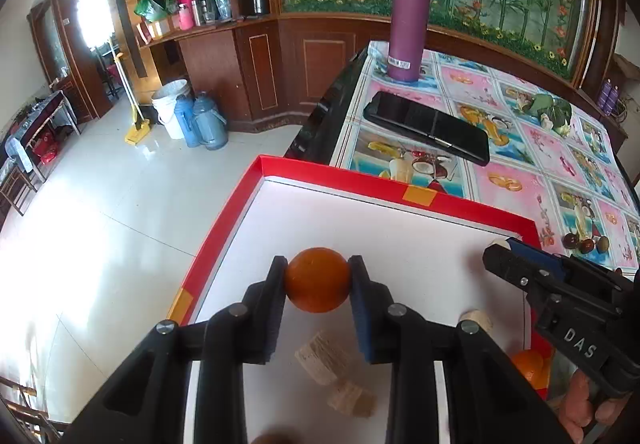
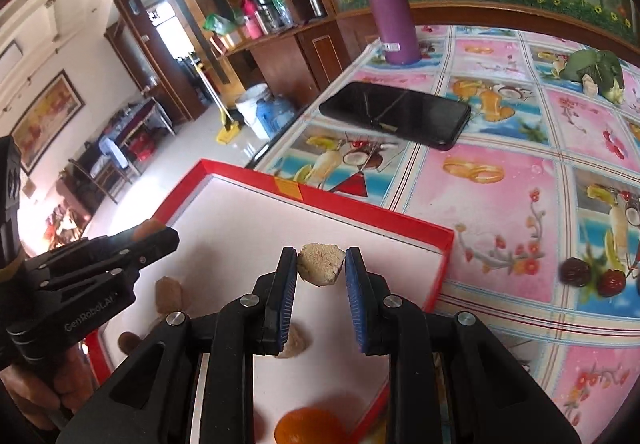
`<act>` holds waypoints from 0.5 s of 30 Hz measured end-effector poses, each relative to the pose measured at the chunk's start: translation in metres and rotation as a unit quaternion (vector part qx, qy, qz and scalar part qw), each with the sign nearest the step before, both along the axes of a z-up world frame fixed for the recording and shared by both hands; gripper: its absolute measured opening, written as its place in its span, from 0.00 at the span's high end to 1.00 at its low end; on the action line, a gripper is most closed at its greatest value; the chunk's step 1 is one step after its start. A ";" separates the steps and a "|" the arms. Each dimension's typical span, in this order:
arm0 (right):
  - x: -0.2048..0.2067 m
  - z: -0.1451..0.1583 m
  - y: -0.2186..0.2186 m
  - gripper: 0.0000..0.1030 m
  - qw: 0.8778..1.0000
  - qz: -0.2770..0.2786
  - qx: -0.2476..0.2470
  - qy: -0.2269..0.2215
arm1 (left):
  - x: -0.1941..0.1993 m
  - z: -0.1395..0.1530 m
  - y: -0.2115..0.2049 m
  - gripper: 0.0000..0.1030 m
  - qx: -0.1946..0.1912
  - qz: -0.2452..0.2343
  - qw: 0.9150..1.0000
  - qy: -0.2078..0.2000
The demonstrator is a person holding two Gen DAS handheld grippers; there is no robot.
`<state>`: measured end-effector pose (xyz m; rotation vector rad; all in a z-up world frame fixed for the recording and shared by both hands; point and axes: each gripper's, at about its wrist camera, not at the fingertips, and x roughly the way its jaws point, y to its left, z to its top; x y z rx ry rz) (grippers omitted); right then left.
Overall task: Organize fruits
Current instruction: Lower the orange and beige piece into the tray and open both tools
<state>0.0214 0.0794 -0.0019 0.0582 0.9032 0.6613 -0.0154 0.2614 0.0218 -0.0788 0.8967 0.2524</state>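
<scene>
My left gripper is shut on an orange and holds it above the white inside of a red-rimmed tray. My right gripper is shut on a beige crumbly chunk over the same tray. Two more beige chunks lie on the tray floor under the left gripper. Another orange sits at the tray's near right corner; it also shows in the left wrist view. The right gripper also shows in the left wrist view. Small dark red fruits lie on the tablecloth right of the tray.
A purple bottle stands at the table's far left. A black phone lies between it and the tray. A leafy vegetable lies far right. The table edge drops to a tiled floor on the left. A brown piece lies at the tray's left.
</scene>
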 end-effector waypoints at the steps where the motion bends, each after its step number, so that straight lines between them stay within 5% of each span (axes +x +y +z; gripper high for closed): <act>1: 0.001 -0.002 0.002 0.77 1.000 -0.002 -0.008 0.001 | 0.002 -0.002 0.000 0.68 0.002 -0.005 1.000 0.004; 15: 0.007 -0.015 0.009 0.77 0.999 0.000 -0.043 0.017 | 0.019 -0.025 0.010 0.67 -0.005 0.001 0.999 0.050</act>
